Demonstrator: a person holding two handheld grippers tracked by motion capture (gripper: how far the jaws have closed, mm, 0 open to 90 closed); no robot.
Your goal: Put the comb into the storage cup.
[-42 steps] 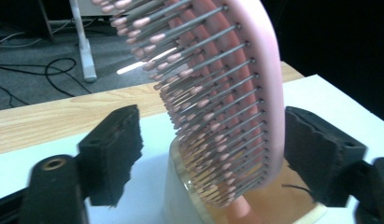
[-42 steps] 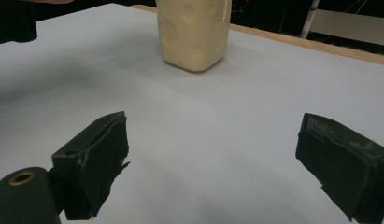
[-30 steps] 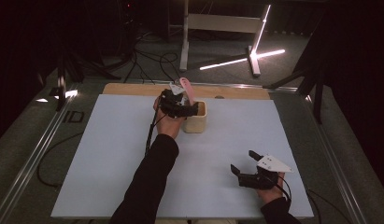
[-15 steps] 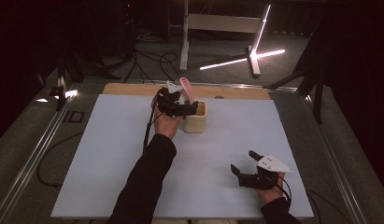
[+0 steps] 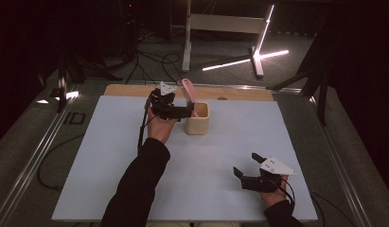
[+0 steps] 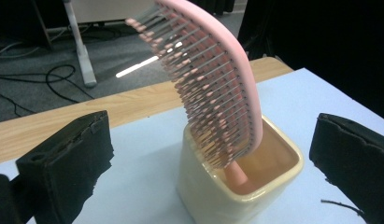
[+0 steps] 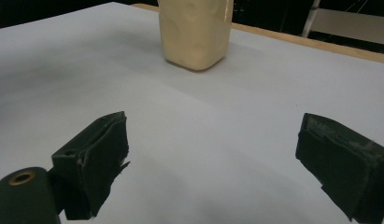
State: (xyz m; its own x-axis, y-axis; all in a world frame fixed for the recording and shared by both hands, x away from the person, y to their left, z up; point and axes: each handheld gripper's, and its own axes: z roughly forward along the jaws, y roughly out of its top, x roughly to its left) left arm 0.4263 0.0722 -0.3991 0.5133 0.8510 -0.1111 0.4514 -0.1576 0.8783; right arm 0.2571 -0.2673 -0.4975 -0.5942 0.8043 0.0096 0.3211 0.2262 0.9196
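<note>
right gripper (image 5: pixel 245 172) idle up front, left gripper (image 5: pixel 185 111) open beside the brush cup

nearest, the right gripper rests on the pale table (image 5: pixel 111 156) near its front edge, jaws spread and empty, with wide bare room around it. farther back, the left gripper sits just beside the cream cup (image 6: pixel 236 186), jaws apart on either side, gripping nothing. the pink hairbrush (image 6: pixel 213 88) stands handle-down in the cup, leaning. i judge a straight, slow pull-back best, so no jaw clips the bristles; the wooden far edge (image 5: pixel 239 92) lies close behind.

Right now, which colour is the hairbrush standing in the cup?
Pink. The hairbrush shows best in the left gripper view, handle down in the cream cup.
</note>
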